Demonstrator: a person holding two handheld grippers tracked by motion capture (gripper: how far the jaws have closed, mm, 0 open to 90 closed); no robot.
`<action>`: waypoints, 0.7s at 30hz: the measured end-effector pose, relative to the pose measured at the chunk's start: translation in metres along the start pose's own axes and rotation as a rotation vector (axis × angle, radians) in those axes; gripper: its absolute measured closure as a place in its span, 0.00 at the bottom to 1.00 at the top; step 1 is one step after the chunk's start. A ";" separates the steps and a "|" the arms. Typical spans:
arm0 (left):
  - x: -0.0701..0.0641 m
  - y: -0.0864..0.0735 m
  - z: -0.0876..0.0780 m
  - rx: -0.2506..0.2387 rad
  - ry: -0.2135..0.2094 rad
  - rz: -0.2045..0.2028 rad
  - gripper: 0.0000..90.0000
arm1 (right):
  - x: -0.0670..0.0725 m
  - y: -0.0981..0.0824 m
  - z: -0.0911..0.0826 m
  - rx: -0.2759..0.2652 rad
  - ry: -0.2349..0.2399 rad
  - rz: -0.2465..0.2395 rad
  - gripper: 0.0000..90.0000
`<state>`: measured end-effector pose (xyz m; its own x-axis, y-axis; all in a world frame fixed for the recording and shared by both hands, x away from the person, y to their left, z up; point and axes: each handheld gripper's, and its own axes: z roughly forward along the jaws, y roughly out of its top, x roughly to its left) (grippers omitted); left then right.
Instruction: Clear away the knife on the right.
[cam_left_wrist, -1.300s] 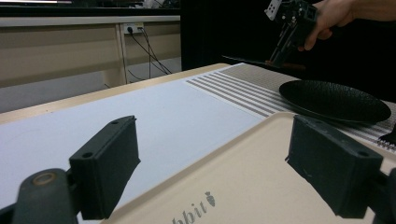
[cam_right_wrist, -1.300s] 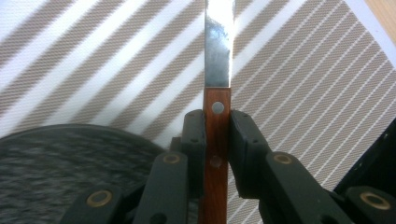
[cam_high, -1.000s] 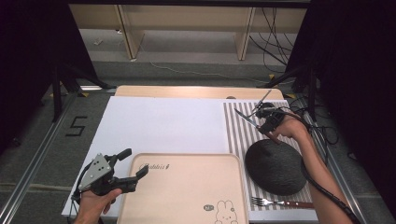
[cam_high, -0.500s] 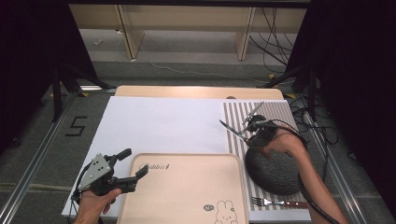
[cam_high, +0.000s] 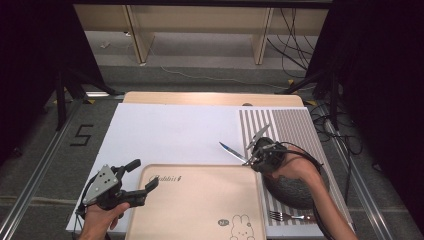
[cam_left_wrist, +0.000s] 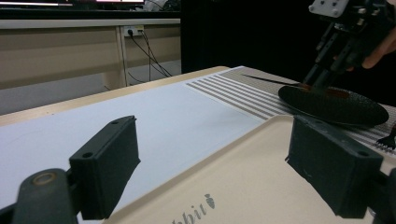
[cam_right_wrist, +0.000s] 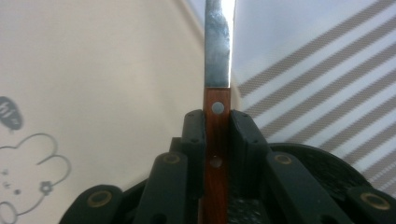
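From the high view the right gripper (cam_high: 256, 156) carries a knife (cam_high: 231, 151) over the tray's (cam_high: 200, 200) far right corner beside the dark plate (cam_high: 292, 190), the left gripper view shows the left gripper (cam_left_wrist: 224, 172) spread wide over that tray, and the right gripper view shows jaws clamped on the knife's wooden handle (cam_right_wrist: 216, 140)

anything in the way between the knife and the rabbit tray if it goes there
Nothing visible does. The right gripper holds the knife at the beige tray's far right corner, and the tray is bare. The left gripper sits at its left edge.
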<state>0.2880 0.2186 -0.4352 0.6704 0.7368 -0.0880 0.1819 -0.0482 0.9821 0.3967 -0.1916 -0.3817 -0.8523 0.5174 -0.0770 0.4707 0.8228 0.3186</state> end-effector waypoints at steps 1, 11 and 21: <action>0.000 0.000 0.000 0.001 0.001 0.000 0.17 | 0.004 0.000 0.000 0.006 -0.002 -0.007 0.86; 0.000 0.000 -0.001 -0.005 0.002 -0.002 0.17 | 0.032 -0.002 0.003 0.005 0.014 -0.062 0.86; 0.000 0.001 -0.002 -0.010 0.003 0.004 0.17 | 0.049 -0.002 0.011 0.017 0.028 -0.073 0.86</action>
<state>0.2865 0.2197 -0.4335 0.6690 0.7385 -0.0837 0.1717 -0.0440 0.9842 0.3566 -0.1659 -0.3964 -0.8902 0.4497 -0.0730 0.4111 0.8619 0.2968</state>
